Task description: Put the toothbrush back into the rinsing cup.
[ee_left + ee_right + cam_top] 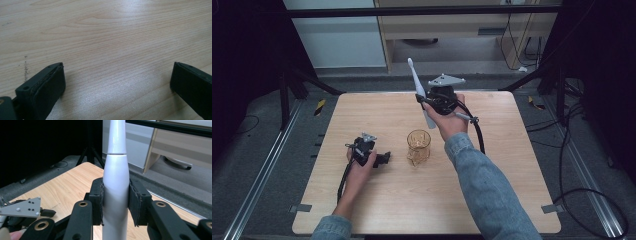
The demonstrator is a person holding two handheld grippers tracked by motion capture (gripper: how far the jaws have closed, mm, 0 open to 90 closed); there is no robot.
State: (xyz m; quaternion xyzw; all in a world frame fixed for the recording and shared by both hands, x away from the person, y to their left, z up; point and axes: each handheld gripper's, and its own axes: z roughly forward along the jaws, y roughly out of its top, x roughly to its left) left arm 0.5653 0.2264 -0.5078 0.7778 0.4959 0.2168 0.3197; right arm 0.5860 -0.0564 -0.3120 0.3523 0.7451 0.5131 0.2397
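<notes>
Right gripper (426, 102) is clamped on a white electric toothbrush (418, 85); in the right gripper view both pads (98, 200) press flat against the thick handle (116, 202), one on each side, so the grip sits on the widest, firmest part rather than on the slim neck. That hold keeps the brush from swinging, and it leaves the lower end free below the jaws. In the high view the brush stands nearly upright above the far half of the table (512, 200), head up and leaning a little away from the hand, its lower end hanging down in front of the wrist. Upright with the base down is the pose a brush needs to drop into a holder, and the likely holder is the amber glass cup (418, 146) standing on the table near the middle, nearer the person than the brush and not touching it. My judgement is that the brush is being carried toward that cup and must be lined up over its mouth before it goes down.

Left gripper (379, 159) rests low on the table beside the cup, apart from it, with its jaws spread wide and only bare wood between them in the left gripper view. It seems parked there, close enough to steady the light cup if the brush knocks its rim.
</notes>
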